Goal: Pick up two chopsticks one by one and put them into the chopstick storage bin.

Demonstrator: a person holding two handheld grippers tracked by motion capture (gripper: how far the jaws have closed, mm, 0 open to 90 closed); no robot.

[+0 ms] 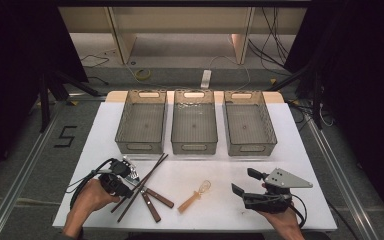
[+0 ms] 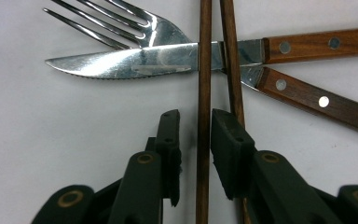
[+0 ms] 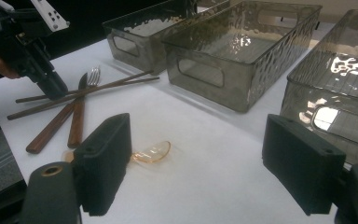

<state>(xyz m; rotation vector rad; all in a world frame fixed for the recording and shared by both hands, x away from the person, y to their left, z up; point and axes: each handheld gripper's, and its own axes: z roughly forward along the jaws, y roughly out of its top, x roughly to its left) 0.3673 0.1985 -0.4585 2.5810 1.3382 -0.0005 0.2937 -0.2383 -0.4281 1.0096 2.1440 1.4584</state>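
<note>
— Chopsticks [image 1: 141, 186], where do they lie?

— Crossed over a knife [image 2: 130, 62] and a fork [image 2: 135, 25] on the white table [image 1: 280, 150], at its near left (both have wooden handles). One chopstick [image 2: 203, 140] runs straight up between the jaws of the left gripper [image 2: 196, 135]; the second stick [image 2: 231, 70] passes partly behind the right-hand jaw.

— Is the left gripper pinching it?

— Not that I can see. The jaws stand close on either side of the stick, with a thin gap showing on each side.

— And the right gripper [image 3: 198, 154]?

— Spread wide, holding nothing, low over the table at the near right. An amber plastic spoon [image 3: 151, 151] lies just beyond its left jaw.

— Anything farther back?

— Three clear bins [image 1: 194, 127] in a row along the far side, well apart from the cutlery.
</note>
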